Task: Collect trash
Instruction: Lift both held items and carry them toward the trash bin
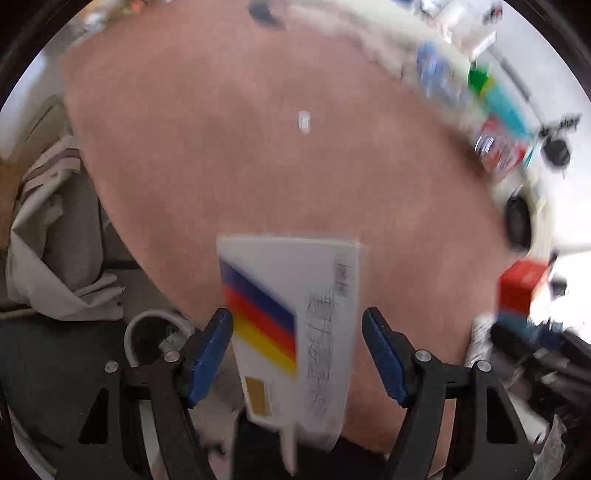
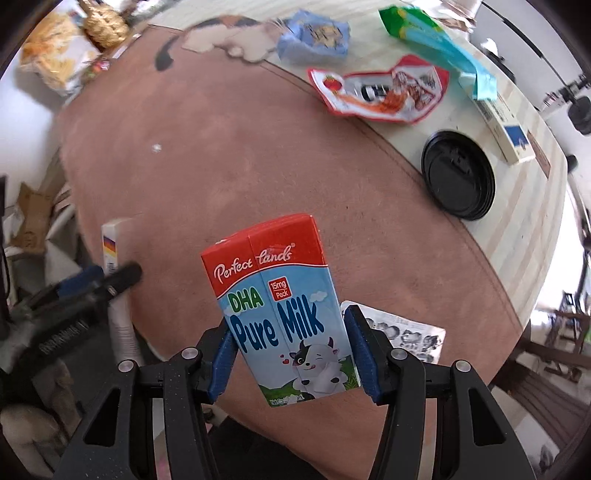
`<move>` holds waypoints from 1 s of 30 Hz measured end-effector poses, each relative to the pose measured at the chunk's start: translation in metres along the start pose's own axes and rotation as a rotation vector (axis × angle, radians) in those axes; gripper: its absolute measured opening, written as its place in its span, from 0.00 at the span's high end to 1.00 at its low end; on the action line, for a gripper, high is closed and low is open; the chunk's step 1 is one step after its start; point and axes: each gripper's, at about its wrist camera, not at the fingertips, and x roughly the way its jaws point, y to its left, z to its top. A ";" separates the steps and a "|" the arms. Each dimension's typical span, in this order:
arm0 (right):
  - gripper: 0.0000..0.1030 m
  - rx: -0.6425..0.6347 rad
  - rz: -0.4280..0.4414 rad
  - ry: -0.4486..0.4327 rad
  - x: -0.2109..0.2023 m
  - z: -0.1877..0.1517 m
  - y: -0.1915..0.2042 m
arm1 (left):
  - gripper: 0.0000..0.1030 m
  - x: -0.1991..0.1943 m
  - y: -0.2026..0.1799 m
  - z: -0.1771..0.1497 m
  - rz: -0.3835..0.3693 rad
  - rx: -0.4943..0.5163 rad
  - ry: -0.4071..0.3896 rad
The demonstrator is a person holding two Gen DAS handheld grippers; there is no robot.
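My left gripper [image 1: 297, 354] is open around a white carton [image 1: 291, 325] with blue, red and yellow stripes; its blue pads stand apart from the carton's sides, over the table's near-left edge. The view is blurred by motion. The same carton [image 2: 112, 240] and the left gripper [image 2: 107, 278] show at the left in the right wrist view. My right gripper [image 2: 291, 354] is shut on a red and blue "Pure Milk" carton [image 2: 284, 314], held above the pink table mat [image 2: 221, 155].
On the pale table strip beyond the mat lie a black cup lid [image 2: 458, 175], a red snack wrapper [image 2: 380, 90], a green-teal bag [image 2: 436, 40], a blue wrapper [image 2: 314, 35] and a white-blue box [image 2: 506, 129]. A printed paper [image 2: 406, 336] lies near the right gripper. A white-rimmed bin [image 1: 155, 336] sits below left.
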 end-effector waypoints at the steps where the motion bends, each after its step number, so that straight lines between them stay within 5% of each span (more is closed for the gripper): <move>1: 0.44 0.009 -0.007 0.005 0.004 0.001 0.000 | 0.33 0.001 -0.005 0.000 0.016 0.042 -0.002; 8: 0.44 0.061 -0.056 -0.005 0.013 0.003 -0.004 | 0.36 0.015 -0.032 -0.002 0.095 0.185 0.015; 10: 0.44 0.073 -0.056 -0.013 0.009 0.000 -0.006 | 0.58 0.013 -0.030 -0.001 0.118 0.185 0.007; 13: 0.44 0.098 -0.045 -0.019 0.005 -0.006 -0.011 | 0.77 0.008 -0.017 0.004 0.103 0.156 -0.002; 17: 0.44 0.122 -0.031 -0.015 0.006 -0.012 -0.015 | 0.78 0.009 -0.011 0.010 0.062 0.122 0.004; 30: 0.44 0.115 -0.009 -0.043 0.003 0.005 -0.024 | 0.78 0.021 -0.026 0.016 0.092 0.081 -0.010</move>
